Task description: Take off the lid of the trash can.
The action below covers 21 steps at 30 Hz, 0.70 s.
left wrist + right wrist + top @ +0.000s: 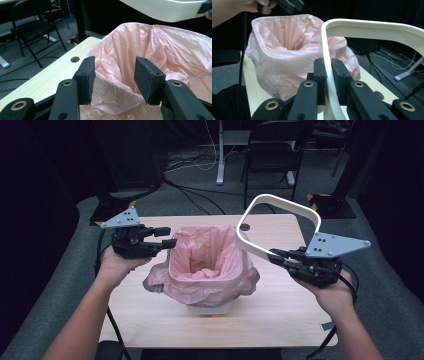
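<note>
A small white bin (210, 309) lined with a pink plastic bag (207, 262) stands in the middle of the wooden table (280, 310). My right gripper (274, 256) is shut on a white rounded ring frame (280, 222), held tilted in the air to the right of the bin; in the right gripper view the ring frame (372, 30) passes between the jaws. My left gripper (167, 237) is open at the bag's left rim, nothing between its fingers; the bag (155, 52) lies just ahead of the left gripper (113, 77).
A black folding chair (275, 150) and a desk leg (220, 155) stand on the floor beyond the table, with cables about. The table has a small hole (75, 59) near its far corner. Black stand bases (107, 210) flank the far table corners.
</note>
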Tool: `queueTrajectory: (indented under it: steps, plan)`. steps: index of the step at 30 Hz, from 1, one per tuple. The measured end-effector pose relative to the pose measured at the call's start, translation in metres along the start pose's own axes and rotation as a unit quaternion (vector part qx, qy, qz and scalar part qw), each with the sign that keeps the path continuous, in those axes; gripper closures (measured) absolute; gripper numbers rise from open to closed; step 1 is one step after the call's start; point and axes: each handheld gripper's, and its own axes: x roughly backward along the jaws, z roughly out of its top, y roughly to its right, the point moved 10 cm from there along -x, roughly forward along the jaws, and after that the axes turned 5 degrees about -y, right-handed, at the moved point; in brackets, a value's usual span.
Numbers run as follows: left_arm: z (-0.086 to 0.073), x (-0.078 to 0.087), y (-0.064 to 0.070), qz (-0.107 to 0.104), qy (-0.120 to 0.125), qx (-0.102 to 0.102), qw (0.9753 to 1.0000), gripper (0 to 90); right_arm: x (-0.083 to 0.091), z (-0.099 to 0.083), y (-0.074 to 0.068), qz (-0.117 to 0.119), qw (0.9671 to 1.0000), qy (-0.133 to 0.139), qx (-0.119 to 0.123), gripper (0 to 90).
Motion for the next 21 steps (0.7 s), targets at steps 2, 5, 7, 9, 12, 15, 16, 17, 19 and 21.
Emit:
queueTrajectory:
  steps: [2,5,7,9,12,15,16,17,19,21]
  plan:
    - [0.000,0.000,0.001,0.000,0.001,0.000,1.0000,51.0,0.001,-0.004,0.004,-0.009,1.0000,-0.002,-0.003,82.3]
    - [-0.001,0.001,0.003,-0.001,0.002,-0.001,1.0000,50.8,0.001,-0.011,0.009,-0.021,0.9997,-0.006,-0.009,82.3]
    - [-0.001,0.002,0.004,-0.001,0.003,-0.003,1.0000,50.7,0.000,-0.016,0.012,-0.025,0.9996,-0.008,-0.013,82.3]
    - [-0.002,0.002,0.006,-0.002,0.006,-0.003,1.0000,50.5,-0.002,-0.022,0.015,-0.031,0.9993,-0.013,-0.016,82.3]
    - [-0.004,0.003,0.007,-0.001,0.008,-0.005,1.0000,50.5,-0.004,-0.030,0.017,-0.037,0.9990,-0.016,-0.021,82.3]
    - [-0.006,0.003,0.009,-0.002,0.010,-0.005,0.9999,50.3,-0.007,-0.039,0.019,-0.044,0.9985,-0.020,-0.026,82.3]
    - [-0.006,0.003,0.009,-0.003,0.010,-0.006,0.9999,50.3,-0.009,-0.042,0.019,-0.047,0.9983,-0.021,-0.027,82.3]
    - [-0.006,0.003,0.010,-0.003,0.010,-0.007,0.9999,50.2,-0.010,-0.046,0.019,-0.050,0.9981,-0.022,-0.028,82.3]
    - [-0.007,0.003,0.011,-0.004,0.011,-0.007,0.9999,50.3,-0.013,-0.053,0.019,-0.053,0.9978,-0.023,-0.032,82.3]
    - [-0.007,0.003,0.012,-0.004,0.013,-0.007,0.9999,50.2,-0.016,-0.060,0.020,-0.058,0.9973,-0.026,-0.037,82.3]
